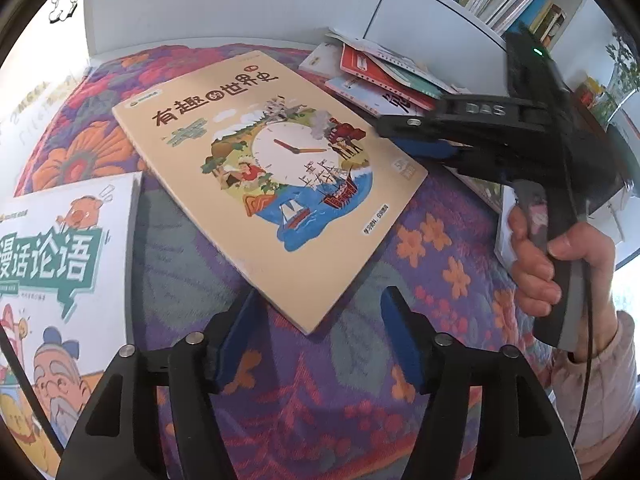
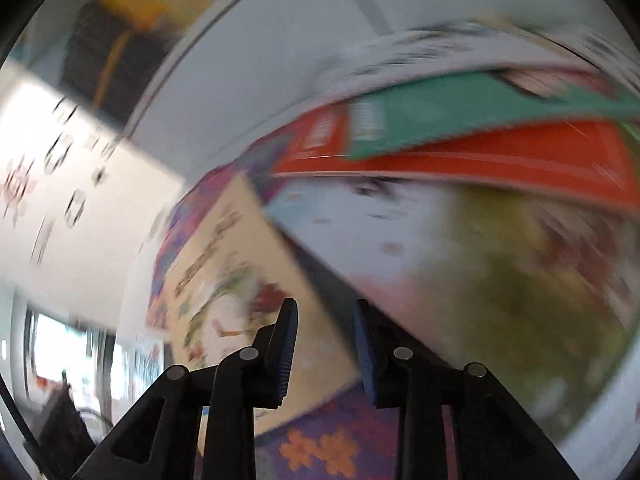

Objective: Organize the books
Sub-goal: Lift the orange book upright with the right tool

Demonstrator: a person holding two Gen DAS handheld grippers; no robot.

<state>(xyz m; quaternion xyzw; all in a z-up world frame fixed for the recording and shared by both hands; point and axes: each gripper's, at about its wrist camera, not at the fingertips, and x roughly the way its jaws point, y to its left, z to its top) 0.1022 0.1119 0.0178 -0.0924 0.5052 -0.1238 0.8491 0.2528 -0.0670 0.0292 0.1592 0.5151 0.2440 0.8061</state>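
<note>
Open flowered bedspread (image 1: 432, 248) lies between the tan book (image 1: 276, 184) and the person's hand (image 1: 560, 264), room enough for a gripper. To the left a white comic book (image 1: 68, 264) blocks the way. Behind, a loose pile of books (image 1: 380, 76) crowds against the white cabinet (image 1: 240, 4).

Blurred, the right tool (image 2: 325, 344), jaws apart and empty, hangs over a tan book (image 2: 240, 264) beside piled books (image 2: 460, 152).

**Blur and cut edges**

The right wrist view is smeared: the piled books (image 2: 460, 152) at one o'clock show no readable titles. In the left wrist view, the white cartoon book (image 1: 60, 272) runs off at nine o'clock.
</note>
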